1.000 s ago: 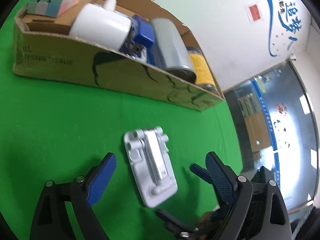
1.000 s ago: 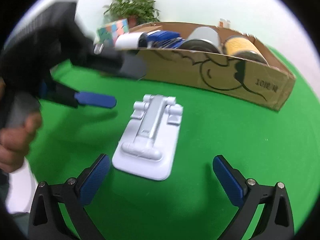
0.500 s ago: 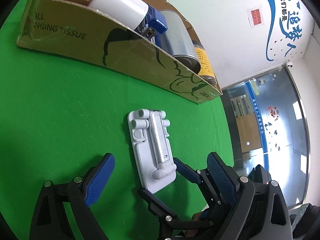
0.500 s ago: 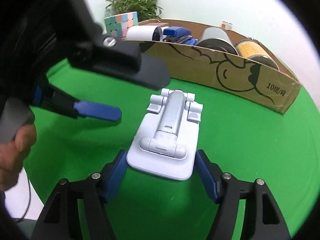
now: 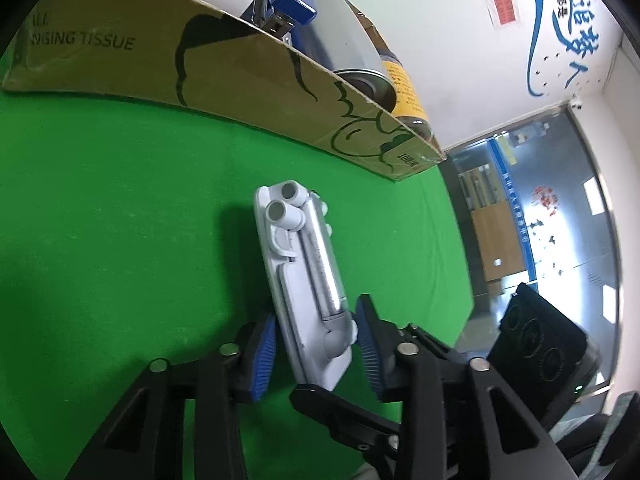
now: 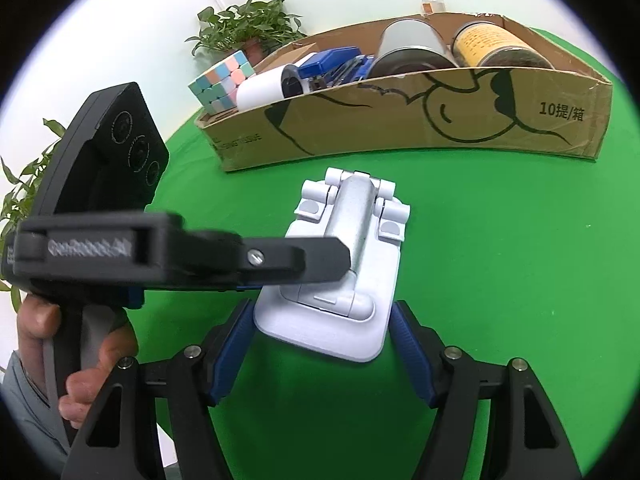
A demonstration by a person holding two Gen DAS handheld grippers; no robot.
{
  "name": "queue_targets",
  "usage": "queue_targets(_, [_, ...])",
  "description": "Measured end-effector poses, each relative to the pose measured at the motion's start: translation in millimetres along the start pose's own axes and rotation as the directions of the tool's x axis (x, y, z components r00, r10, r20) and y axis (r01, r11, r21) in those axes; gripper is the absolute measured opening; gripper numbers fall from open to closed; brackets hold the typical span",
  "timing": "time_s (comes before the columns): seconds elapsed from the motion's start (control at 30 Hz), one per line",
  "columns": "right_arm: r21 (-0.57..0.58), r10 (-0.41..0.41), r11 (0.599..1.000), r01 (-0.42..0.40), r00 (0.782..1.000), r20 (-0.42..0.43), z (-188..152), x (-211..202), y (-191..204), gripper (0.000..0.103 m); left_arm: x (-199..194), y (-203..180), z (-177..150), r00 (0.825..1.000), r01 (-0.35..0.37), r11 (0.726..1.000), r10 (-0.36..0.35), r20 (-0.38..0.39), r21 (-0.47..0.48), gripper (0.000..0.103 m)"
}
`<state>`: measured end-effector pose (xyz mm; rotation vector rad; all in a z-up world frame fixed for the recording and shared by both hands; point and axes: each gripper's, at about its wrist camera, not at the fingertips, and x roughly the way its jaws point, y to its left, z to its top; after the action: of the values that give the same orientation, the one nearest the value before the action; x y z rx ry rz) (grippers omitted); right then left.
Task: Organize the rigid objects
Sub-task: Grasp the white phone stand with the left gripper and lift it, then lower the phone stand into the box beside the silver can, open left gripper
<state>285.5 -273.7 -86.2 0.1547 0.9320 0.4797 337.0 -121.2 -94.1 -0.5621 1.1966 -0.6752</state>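
A white folding phone stand (image 6: 352,264) with a silver arm is tilted up off the green cloth. My right gripper (image 6: 322,350) is shut on its near base edge. My left gripper (image 5: 316,350) is shut on the stand (image 5: 308,280) across its thickness; in the right wrist view it reaches in from the left over the stand's base. The cardboard box (image 6: 420,136) stands behind the stand, holding a pastel cube (image 6: 220,80), a white roll (image 6: 268,88), a blue stapler (image 6: 332,64) and two cans.
The box's front wall (image 5: 240,68) runs close behind the stand. Green cloth (image 6: 500,260) lies open to the right. Potted plants (image 6: 248,28) stand behind the box at the left. A hand (image 6: 52,360) holds the left gripper's handle.
Both grippers closed on the phone stand, the right one first, then the left. The stand has come up off the cloth and tilted.
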Motion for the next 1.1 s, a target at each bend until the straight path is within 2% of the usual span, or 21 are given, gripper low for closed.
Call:
queue_targets(0.1, [-0.012,0.001,1.0,-0.001,1.0,0.002,1.0,-1.4,6.3,0.068,-11.3,1.4,-2.6,1.0,-0.001,1.0,0.001,0.013,0.011,0.031])
queue_targets(0.23, [-0.061,-0.011,0.998,0.015,0.998,0.061,8.2,-15.3,18.7,0.068,-35.1,-8.0,1.1,0.997,0.02,0.999,-0.022,0.07,0.034,0.031])
queue_targets(0.37, [-0.101,-0.007,0.995,0.02,0.992,0.124,22.4,-31.7,29.5,0.068,-62.5,-27.8,13.7,0.991,-0.001,0.996,-0.011,0.134,0.088,0.029])
queue_targets(0.63, [-0.15,0.032,0.989,-0.003,0.98,0.194,79.1,-30.3,41.4,0.068,-99.5,-56.8,60.3,0.976,-0.067,0.984,0.03,0.216,0.166,0.026])
queue_targets(0.73, [-0.137,0.07,0.99,-0.045,0.981,0.182,102.8,-25.9,34.3,0.068,-105.1,-62.4,83.9,0.973,-0.106,0.981,0.069,0.219,0.164,0.026])
queue_targets(0.83, [-0.12,0.102,0.989,-0.082,0.98,0.172,127.9,-17.7,24.4,0.067,-109.6,-62.7,111.0,0.974,-0.111,0.983,0.078,0.215,0.146,0.023])
queue_targets(0.9, [-0.097,0.1,0.992,-0.086,0.983,0.154,144.4,-9.4,18.8,0.066,-104.9,-66.9,132.4,0.978,-0.095,0.986,0.067,0.198,0.136,0.019])
queue_targets(0.97, [-0.077,0.098,0.993,-0.089,0.988,0.121,159.1,1.3,11.4,0.059,-98.9,-71.2,144.1,0.978,-0.12,0.982,0.091,0.189,0.146,0.014])
queue_targets(1.03, [-0.061,0.098,0.994,-0.092,0.991,0.092,170.2,10.5,6.1,0.059,-92.5,-75.2,156.6,0.974,-0.159,0.975,0.129,0.187,0.153,0.014])
queue_targets(1.1, [-0.064,0.084,0.995,-0.079,0.994,0.074,177.9,18.2,1.9,0.058,-86.8,-73.3,165.4,0.973,-0.169,0.976,0.143,0.181,0.136,0.014])
